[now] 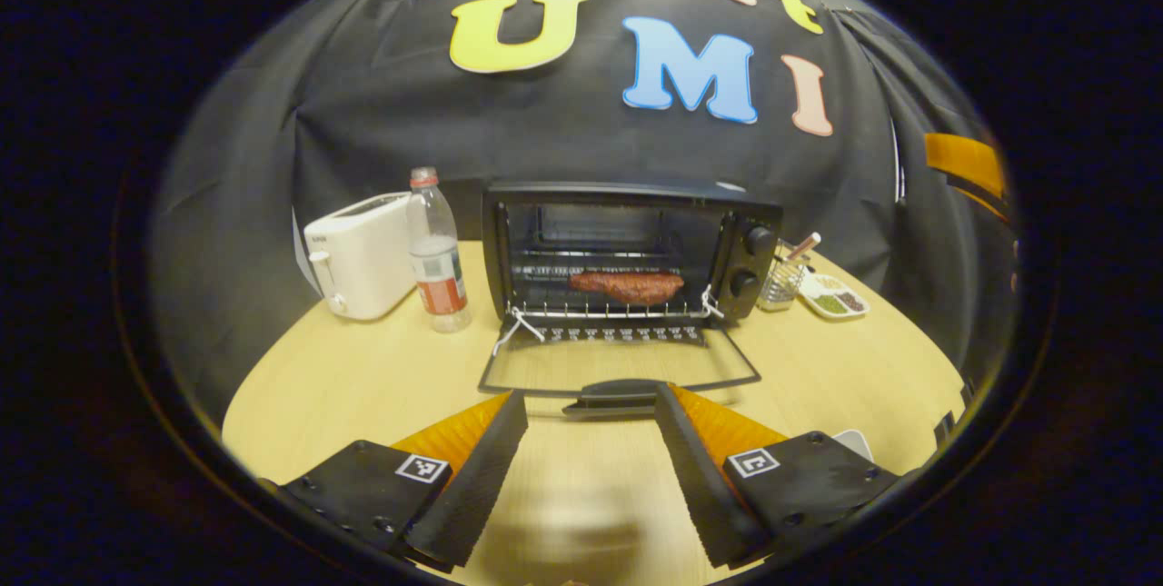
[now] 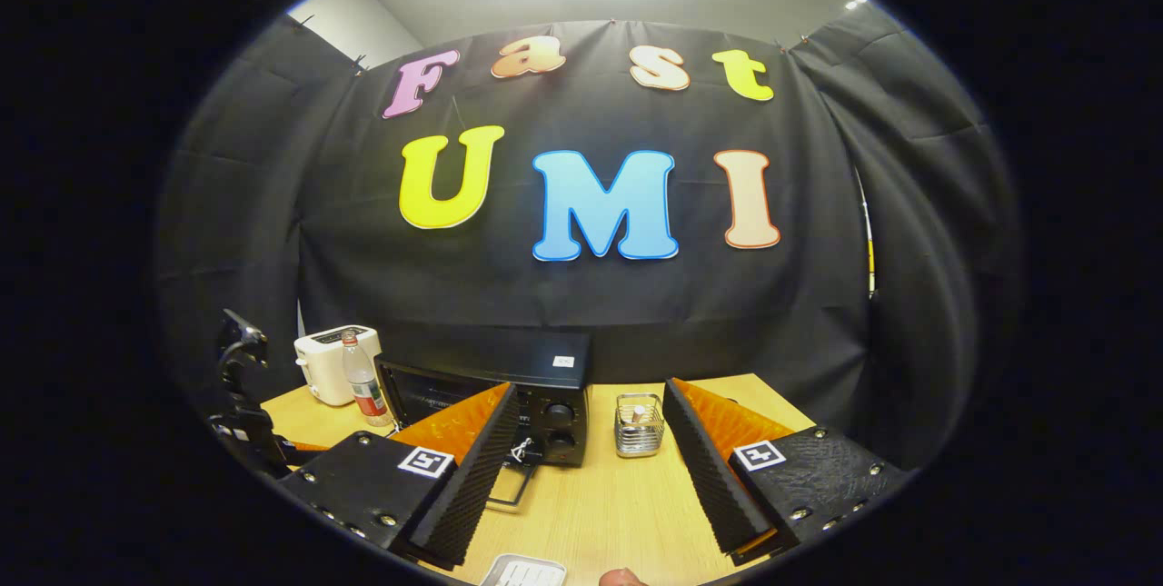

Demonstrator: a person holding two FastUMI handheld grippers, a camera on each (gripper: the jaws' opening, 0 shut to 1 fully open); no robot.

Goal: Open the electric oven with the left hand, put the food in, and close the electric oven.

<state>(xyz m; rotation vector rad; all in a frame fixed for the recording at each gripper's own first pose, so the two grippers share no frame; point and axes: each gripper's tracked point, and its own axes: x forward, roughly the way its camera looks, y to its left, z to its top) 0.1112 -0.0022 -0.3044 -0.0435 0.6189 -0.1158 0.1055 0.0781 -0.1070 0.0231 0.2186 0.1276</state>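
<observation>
you're holding the left hand-held gripper [image 1: 591, 468] apart before the oven door [image 1: 618, 368], stiff, hinged and light: take its handle [image 1: 611, 393]; the right hand-held gripper [image 2: 591, 468] is hanging apart too.

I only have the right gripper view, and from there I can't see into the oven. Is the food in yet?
Observer: Yes. In the left gripper view a piece of roast meat lies on the wire rack inside the electric oven.
Operator: And the door?
Observer: The door is swung down flat, fully open.
Operator: Where are the left tongs?
Observer: The left tongs are open, with a tip on either side of the door handle. They are not pressing on it.
</observation>
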